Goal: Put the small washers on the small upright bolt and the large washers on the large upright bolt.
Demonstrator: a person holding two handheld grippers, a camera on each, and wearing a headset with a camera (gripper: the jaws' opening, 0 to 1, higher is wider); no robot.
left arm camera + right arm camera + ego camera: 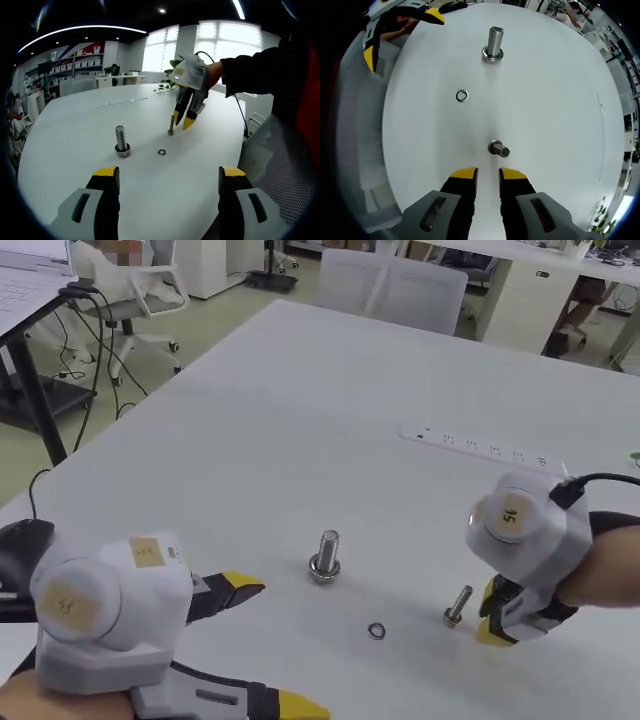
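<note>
The large bolt (325, 557) (120, 141) (493, 44) stands upright mid-table with a washer ring at its base. The small bolt (458, 605) (171, 126) (498, 148) stands to its right. One small washer (376, 630) (161, 151) (462, 95) lies flat on the white table (300, 420) between them, nearer me. My right gripper (490, 625) (488, 174) points down just right of the small bolt, its jaws a narrow gap apart and empty. My left gripper (275, 645) (169, 172) hovers wide open and empty at the near left, short of the large bolt.
A white power strip (480, 445) (125, 101) lies across the far right of the table. Office chairs (390, 290) stand beyond the far edge, and a desk with hanging cables (70, 350) is on the left. A dark object (20, 550) sits at the near-left table edge.
</note>
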